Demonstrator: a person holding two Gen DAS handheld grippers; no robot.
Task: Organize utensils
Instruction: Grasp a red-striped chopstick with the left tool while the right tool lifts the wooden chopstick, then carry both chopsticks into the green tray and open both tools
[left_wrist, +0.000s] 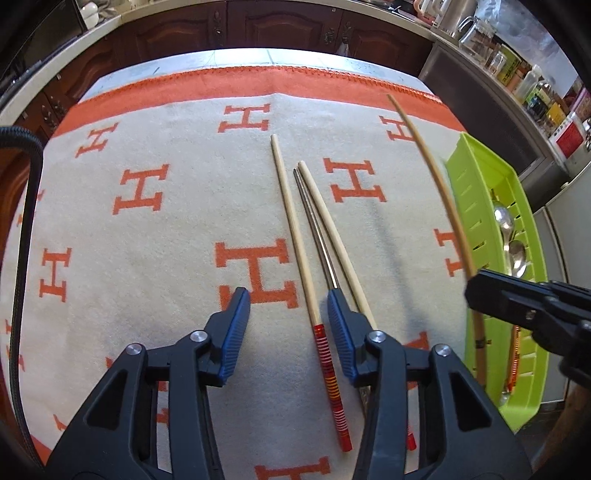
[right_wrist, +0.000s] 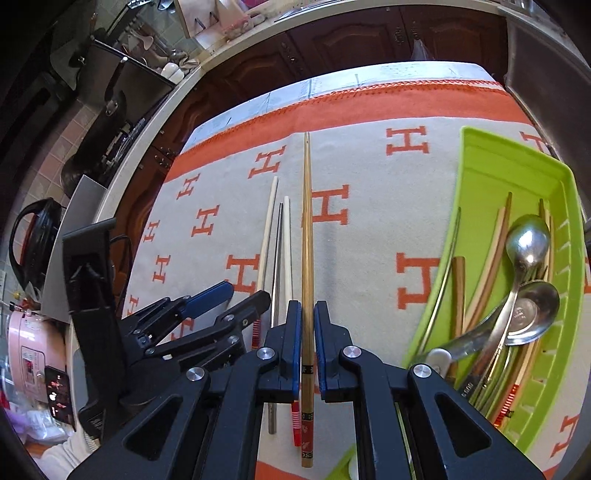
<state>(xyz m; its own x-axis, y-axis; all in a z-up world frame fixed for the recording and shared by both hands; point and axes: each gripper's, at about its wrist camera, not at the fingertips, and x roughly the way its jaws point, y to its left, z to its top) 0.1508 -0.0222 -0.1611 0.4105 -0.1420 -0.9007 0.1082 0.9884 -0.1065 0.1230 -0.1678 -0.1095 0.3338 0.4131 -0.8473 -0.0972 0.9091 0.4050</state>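
Blue-padded and nearest you, your right gripper (right_wrist: 306, 332) is clamped on a bamboo chopstick (right_wrist: 306, 229), lifted clear of the cloth with its tip pointing away from you. Your left gripper (left_wrist: 288, 314) stands part open over the pale chopstick with the red-striped handle (left_wrist: 295, 229), its pads on either side of the stick and not pressing it. Just right of that stick, a thin metal chopstick (left_wrist: 314, 221) and a second pale one (left_wrist: 325, 218) lie close together, and your left gripper's right finger (left_wrist: 343, 332) covers their lower lengths. Further right, the green slotted tray (right_wrist: 476, 155) sits on the cloth with two steel spoons (right_wrist: 524, 243) lying over wooden chopsticks (right_wrist: 491, 258); how many sticks are in it is hard to count. Beneath everything lies a beige blanket (left_wrist: 166, 229) with orange H marks and an orange border. Beyond it stand dark wooden cabinets (left_wrist: 280, 26) and a cluttered counter, blurred at the edges of both views.
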